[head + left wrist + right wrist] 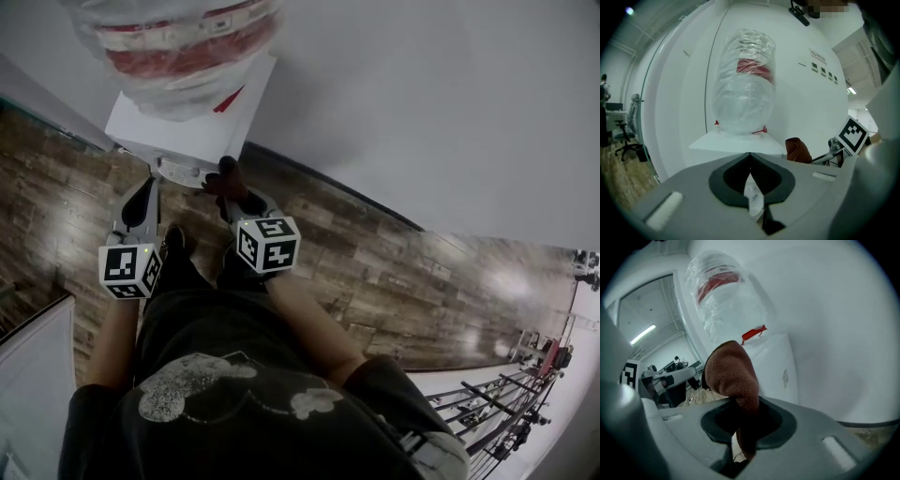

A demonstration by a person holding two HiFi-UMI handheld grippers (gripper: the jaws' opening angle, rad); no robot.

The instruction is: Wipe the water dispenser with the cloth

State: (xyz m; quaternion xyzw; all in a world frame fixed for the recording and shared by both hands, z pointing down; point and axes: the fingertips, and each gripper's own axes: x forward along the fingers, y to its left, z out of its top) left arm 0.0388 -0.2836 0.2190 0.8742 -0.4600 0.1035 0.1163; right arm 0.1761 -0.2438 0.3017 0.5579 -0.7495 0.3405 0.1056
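We hold the cloth [731, 373] pinched in the right claw [228, 184], its jaws closed on the lower fold so that a rounded brown wad sticks out ahead of them. The cloth is up at the front edge of the white dispenser [192, 120], just below the plastic-wrapped bottle [178, 42]; we cannot tell whether it touches yet.

To wipe well, we judge that we should press the wad flat against the white panel and sweep in even, overlapping passes. The claw's hard tips should stay off the surface and clear of the bottle's wrap. A firm grip matters, since only a small part of the cloth is pinched.

Both forearms reach forward and down from the body. The left claw [148, 187] sits beside the right, closed on nothing, pointing at the dispenser.
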